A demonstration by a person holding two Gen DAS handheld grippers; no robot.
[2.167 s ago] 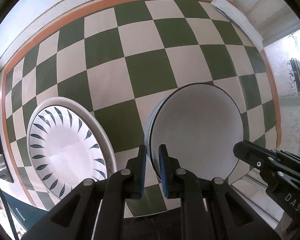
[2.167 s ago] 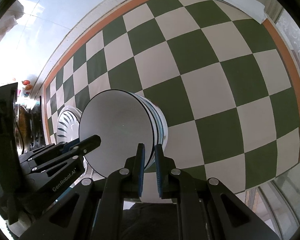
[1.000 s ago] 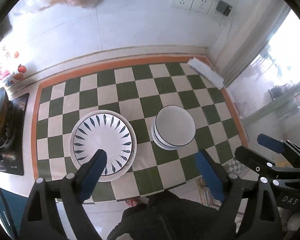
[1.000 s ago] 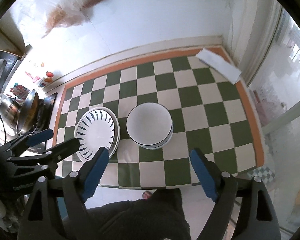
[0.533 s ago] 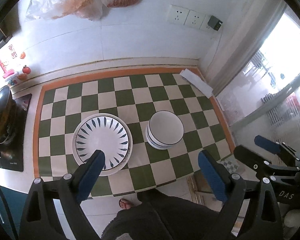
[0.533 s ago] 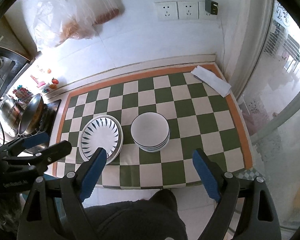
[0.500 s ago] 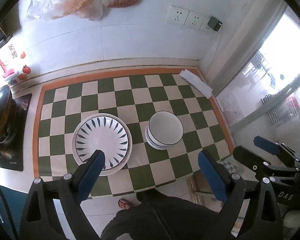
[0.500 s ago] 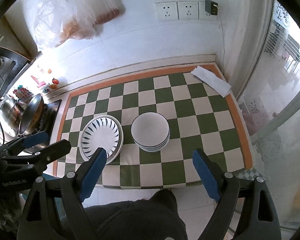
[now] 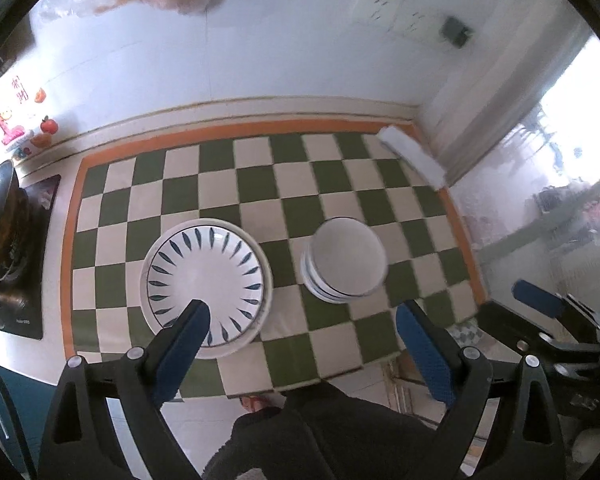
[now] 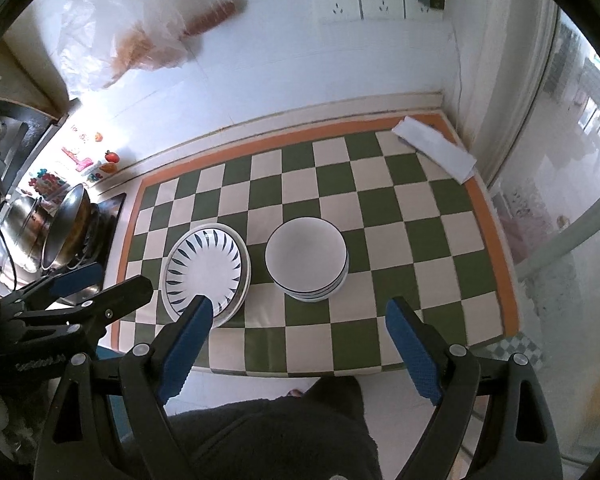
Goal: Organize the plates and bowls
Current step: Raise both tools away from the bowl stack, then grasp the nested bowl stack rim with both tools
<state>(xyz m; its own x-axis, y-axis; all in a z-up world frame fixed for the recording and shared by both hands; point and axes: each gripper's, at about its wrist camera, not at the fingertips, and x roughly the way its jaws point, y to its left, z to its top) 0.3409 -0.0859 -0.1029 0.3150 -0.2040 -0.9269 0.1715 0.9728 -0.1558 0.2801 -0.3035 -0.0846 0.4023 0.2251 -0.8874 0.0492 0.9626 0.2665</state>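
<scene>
Both claws, left claw [image 9: 300, 336] and right claw [image 10: 296, 320], have released the bowl stack [image 10: 307, 258] and lifted wide open, empty; leaning bowls could slide beside the plate [image 10: 204, 270].

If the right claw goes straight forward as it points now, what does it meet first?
Most likely the stack of bowls, which lies between the open fingers of the right claw and ahead of them. Depth is hard to judge; the checkered mat beside it is also possible.
</scene>
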